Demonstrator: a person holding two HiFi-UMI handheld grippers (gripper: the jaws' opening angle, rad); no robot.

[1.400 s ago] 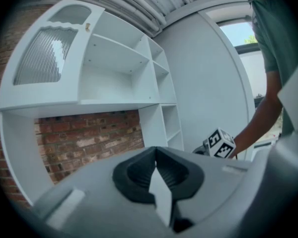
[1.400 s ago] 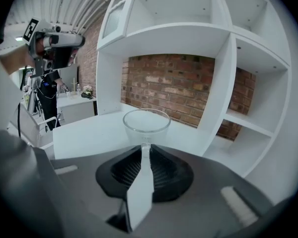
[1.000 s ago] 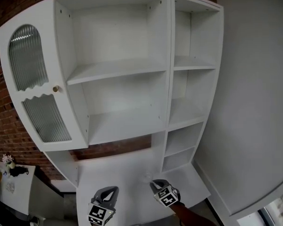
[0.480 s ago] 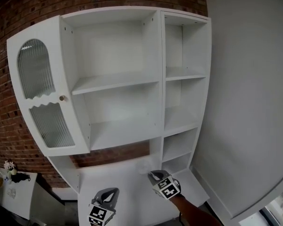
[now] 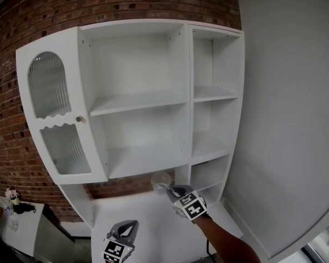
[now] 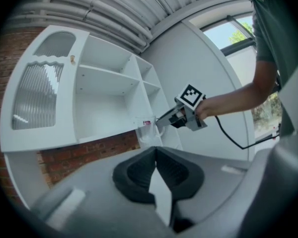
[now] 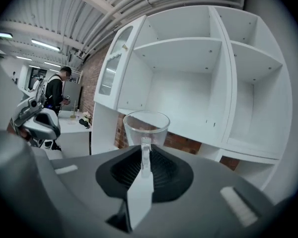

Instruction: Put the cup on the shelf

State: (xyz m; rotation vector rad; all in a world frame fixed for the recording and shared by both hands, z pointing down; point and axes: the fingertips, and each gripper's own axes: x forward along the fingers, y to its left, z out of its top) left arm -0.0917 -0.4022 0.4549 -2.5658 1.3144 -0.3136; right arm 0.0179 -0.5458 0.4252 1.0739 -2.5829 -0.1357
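Observation:
A clear glass cup [image 7: 146, 126] with a handle is held upright by my right gripper [image 7: 145, 150], whose jaws are shut on the handle. In the head view the cup [image 5: 160, 181] hangs just below the white shelf unit's [image 5: 148, 100] lower wide shelf [image 5: 145, 159], at the tip of the right gripper [image 5: 167, 189]. The left gripper view shows the cup [image 6: 146, 130] in front of the shelves as well. My left gripper [image 5: 125, 230] stays low at the bottom left, and its jaws [image 6: 156, 155] are shut on nothing.
The shelf unit has a ribbed-glass door [image 5: 56, 122] standing open at the left and narrow compartments [image 5: 211, 114] at the right. A brick wall [image 5: 11, 130] lies behind and a grey wall [image 5: 285, 119] to the right. A person [image 7: 55, 94] stands at a far counter.
My right gripper has risen with the cup toward the lower wide shelf. The head view has tilted up, so the shelf unit sits lower in the frame. The left gripper has stayed in place.

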